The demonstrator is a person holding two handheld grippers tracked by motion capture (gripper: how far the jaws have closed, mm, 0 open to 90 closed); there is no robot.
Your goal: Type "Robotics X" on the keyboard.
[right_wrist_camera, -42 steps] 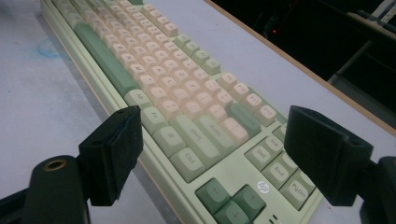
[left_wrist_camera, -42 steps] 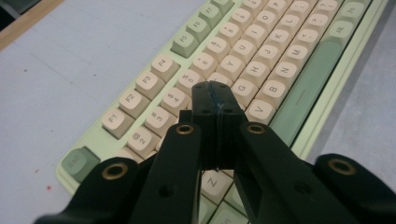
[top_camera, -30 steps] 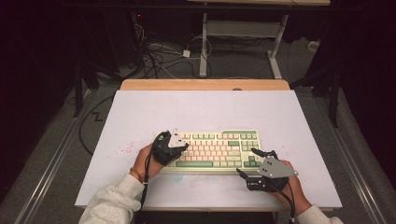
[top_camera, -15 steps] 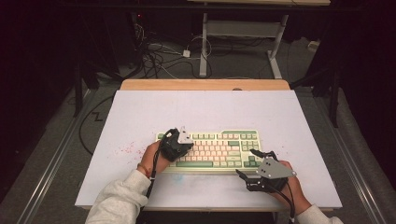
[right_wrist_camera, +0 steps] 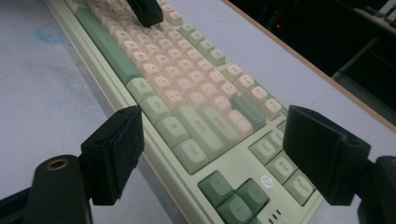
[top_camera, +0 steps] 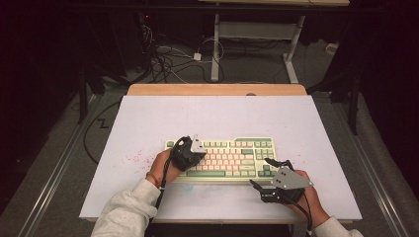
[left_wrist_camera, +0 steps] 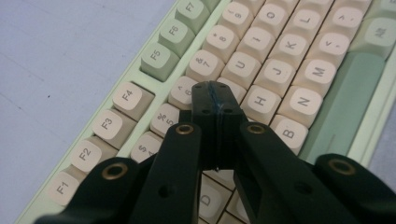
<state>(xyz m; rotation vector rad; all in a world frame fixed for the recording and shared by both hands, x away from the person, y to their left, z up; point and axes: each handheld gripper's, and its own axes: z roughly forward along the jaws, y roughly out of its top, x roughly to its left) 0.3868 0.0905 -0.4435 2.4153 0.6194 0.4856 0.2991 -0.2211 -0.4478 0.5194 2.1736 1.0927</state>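
A pale green keyboard [top_camera: 232, 155] with cream keys lies on the white table top, near the front. My left gripper [top_camera: 190, 153] is shut with nothing between its jaws and hangs over the keyboard's left half. In the left gripper view the joined tips [left_wrist_camera: 215, 93] point down at the keys [left_wrist_camera: 299, 56] between 6 and H; I cannot tell whether they touch. My right gripper [top_camera: 262, 174] stands open at the keyboard's front right corner. In the right gripper view its jaws [right_wrist_camera: 222, 154] straddle that corner above the keyboard [right_wrist_camera: 187, 74], and the left gripper [right_wrist_camera: 144, 11] shows far off.
The white table top [top_camera: 217, 118] has a wooden far edge [top_camera: 217, 90]. Red specks [top_camera: 133, 158] lie left of the keyboard and a faint blue smudge [top_camera: 190, 190] lies in front of it. Cables [top_camera: 168, 59] and a desk frame [top_camera: 217, 44] stand on the floor beyond.
My left gripper has shifted slightly to the right, further over the keys. The right gripper and the keyboard have not moved.
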